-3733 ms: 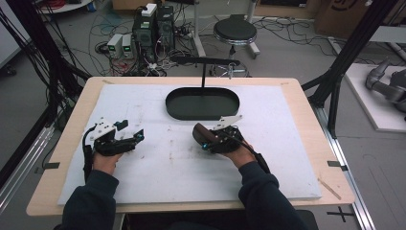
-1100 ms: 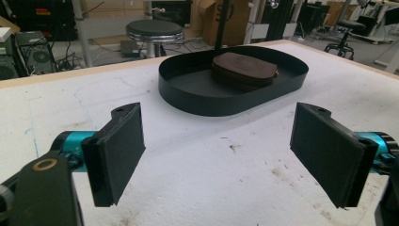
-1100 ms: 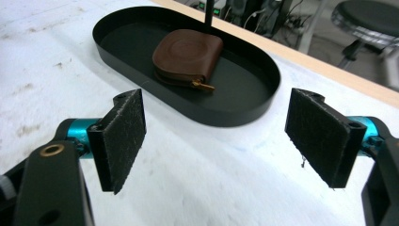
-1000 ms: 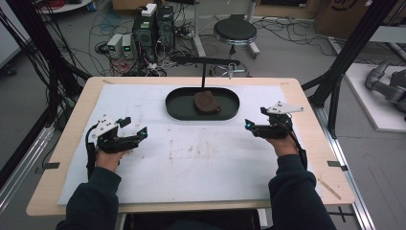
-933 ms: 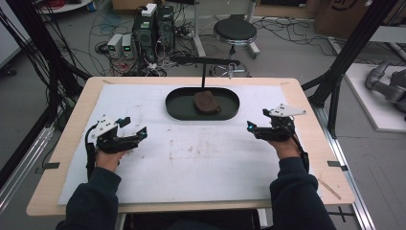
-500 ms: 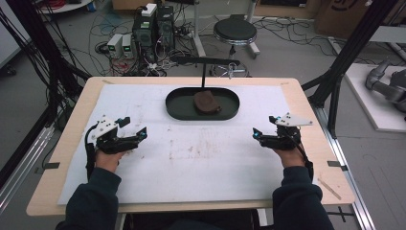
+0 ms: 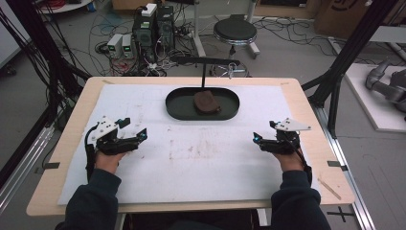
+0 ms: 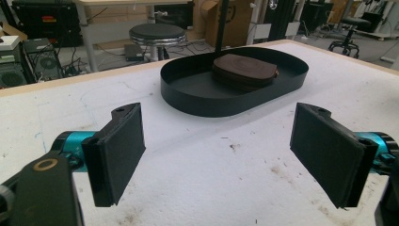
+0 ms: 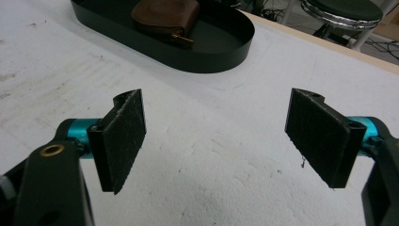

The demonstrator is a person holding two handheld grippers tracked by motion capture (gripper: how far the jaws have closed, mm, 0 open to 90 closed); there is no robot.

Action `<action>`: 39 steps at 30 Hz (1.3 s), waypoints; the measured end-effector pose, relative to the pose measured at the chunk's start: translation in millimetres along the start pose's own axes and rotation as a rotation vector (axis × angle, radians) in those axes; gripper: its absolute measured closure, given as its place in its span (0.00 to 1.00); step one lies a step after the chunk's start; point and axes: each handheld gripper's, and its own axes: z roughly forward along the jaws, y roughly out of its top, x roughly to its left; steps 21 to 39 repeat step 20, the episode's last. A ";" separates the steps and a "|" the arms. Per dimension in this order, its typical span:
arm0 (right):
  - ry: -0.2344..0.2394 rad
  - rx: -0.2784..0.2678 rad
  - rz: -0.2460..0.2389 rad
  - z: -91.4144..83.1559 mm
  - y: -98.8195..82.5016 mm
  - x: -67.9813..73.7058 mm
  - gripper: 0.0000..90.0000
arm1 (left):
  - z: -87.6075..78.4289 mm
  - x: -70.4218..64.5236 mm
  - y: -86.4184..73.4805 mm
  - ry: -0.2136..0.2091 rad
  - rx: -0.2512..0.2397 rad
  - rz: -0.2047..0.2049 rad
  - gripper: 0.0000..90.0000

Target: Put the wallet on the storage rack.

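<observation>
A brown pouch [image 7: 207,102] lies flat inside a black oval tray [image 7: 178,106], right of the tray's middle in the high view. The tray rests on the white-covered surface [image 7: 201,163], at its far centre. A thin black post [image 7: 203,76] rises just behind the tray and carries a horizontal bar.

The left claw [image 7: 138,136] sits low over the near-left part of the surface, well apart from the tray, held by the person's left hand [image 7: 109,158]. In the left gripper view the left claw [image 8: 216,155] has its two black pads spread wide, with bare stained surface between them and nothing gripped. The tray [image 8: 188,101] and pouch [image 8: 244,70] appear beyond the pads, ahead and slightly right.

The right claw [image 7: 258,140] sits low over the near-right part of the surface, also well apart from the tray, held by the person's right hand [image 7: 287,160]. A grey three-cornered plate [image 7: 291,125] tops it. In the right gripper view the right claw [image 9: 216,141] likewise stands wide and holds nothing. The tray [image 9: 221,59] lies ahead and to the left, with the pouch [image 9: 164,16] inside it; a small brass-coloured fitting [image 9: 182,39] shows at the pouch's near edge.

Both claws point inward, towards the middle of the surface. Dark sleeves cover both forearms at the near edge.
</observation>
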 end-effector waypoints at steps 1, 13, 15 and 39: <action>-0.001 -0.001 -0.006 0.5 -0.1 0.1 0.23 | -0.1 -0.1 -0.1 -0.001 0.000 0.001 0.20; 0.000 0.007 -0.020 2.2 -0.9 1.7 0.23 | -2.1 0.6 -1.4 0.014 0.003 0.000 0.20; -0.001 0.006 -0.020 2.2 -1.2 1.5 0.23 | -1.7 1.0 -1.6 0.013 0.006 0.002 0.20; -0.001 0.006 -0.019 2.7 -1.8 1.2 0.24 | -0.6 1.4 -2.2 0.017 0.013 0.002 0.20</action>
